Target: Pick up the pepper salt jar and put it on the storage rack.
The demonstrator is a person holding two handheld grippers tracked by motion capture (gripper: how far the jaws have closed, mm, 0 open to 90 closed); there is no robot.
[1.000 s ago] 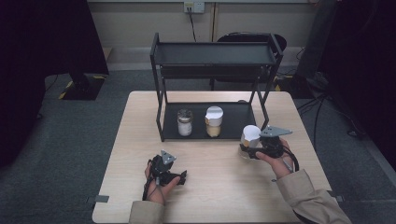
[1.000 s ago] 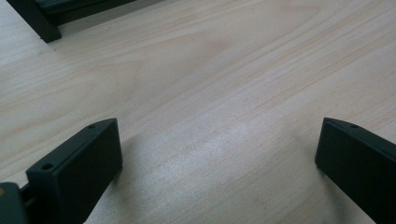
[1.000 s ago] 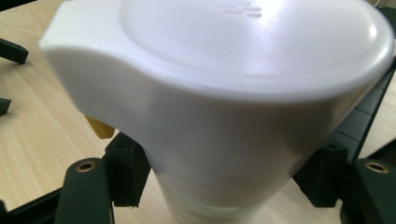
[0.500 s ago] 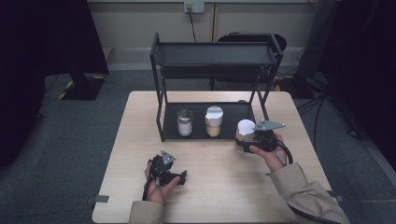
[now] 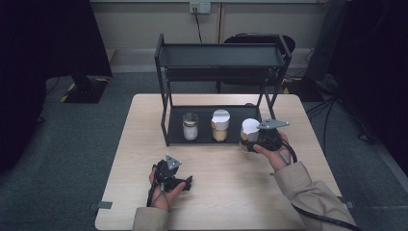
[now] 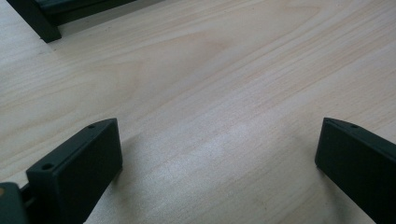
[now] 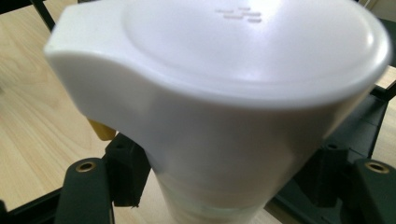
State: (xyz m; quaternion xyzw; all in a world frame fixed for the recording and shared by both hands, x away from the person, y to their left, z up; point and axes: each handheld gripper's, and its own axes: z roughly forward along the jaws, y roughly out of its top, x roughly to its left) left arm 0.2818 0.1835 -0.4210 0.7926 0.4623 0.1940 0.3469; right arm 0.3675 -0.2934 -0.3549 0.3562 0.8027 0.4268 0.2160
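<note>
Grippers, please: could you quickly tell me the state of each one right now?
Left gripper: open, holding nothing, fingers just above the table.
Right gripper: closed on a white-lidded jar.

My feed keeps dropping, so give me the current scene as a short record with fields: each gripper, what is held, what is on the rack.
right gripper: shut on the white-lidded jar, at the rack's right front edge
left gripper: open, holds nothing, low over the table
rack lower shelf: glass jar and white-lidded container, both upright
rack top shelf: looks bare
</note>
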